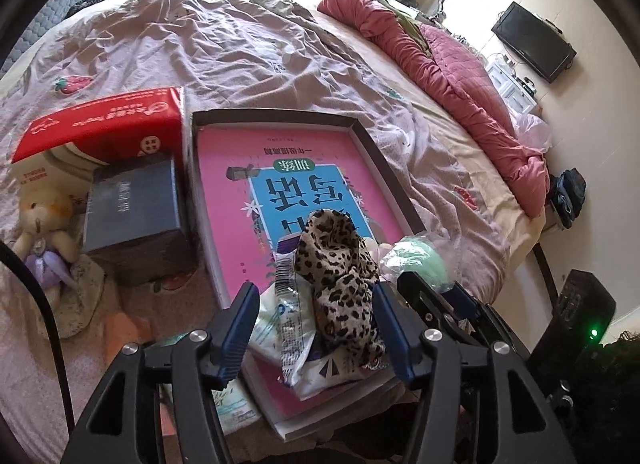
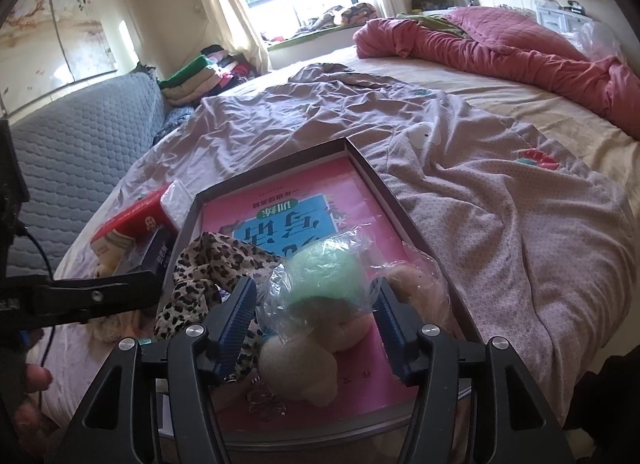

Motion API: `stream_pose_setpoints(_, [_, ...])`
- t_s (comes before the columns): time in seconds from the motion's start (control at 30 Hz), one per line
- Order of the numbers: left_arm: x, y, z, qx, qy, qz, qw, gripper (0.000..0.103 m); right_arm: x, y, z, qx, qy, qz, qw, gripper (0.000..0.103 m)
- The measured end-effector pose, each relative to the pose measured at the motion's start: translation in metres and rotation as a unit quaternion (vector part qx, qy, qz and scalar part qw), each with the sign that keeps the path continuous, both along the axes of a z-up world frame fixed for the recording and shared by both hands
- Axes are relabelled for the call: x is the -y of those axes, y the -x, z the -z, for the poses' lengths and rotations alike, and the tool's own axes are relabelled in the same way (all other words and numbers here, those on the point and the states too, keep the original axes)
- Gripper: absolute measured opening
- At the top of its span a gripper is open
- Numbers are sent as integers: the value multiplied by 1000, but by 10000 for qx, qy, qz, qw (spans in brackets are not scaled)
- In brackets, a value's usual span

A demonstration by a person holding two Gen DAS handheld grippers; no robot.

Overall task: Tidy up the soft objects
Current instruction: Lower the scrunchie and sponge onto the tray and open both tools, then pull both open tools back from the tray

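Left wrist view: the left claw (image 1: pixel 316 330) stands wide astride the leopard-print fabric piece (image 1: pixel 340 284), pads clear, so the cloth rests lower centre in the shallow dark-rimmed tray (image 1: pixel 280 117). Right wrist view: the right claw (image 2: pixel 314 316), likewise wide, brackets the bagged pale-green soft ball (image 2: pixel 326 278) lying lower centre in the tray, apparently let go there.

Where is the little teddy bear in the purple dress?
In the left wrist view, the teddy bear sits on the bed at far left, beside the dark box, below the red tissue pack.
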State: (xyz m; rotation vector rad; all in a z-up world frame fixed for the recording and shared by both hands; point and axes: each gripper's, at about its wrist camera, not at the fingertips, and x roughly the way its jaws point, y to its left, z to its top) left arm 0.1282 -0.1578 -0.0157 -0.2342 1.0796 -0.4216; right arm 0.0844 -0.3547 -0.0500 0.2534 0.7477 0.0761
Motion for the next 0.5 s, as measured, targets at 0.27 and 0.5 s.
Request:
stream_pose_setpoints(0.27, [-14,16,-13,243,-369,-86,9990,66,2,3,-8,113,87,131,9998,71])
stream_pose_setpoints(0.5, [-20,27,-21,388,-565,-109,9976,69,1,7,-19,236,199,188,9993,72])
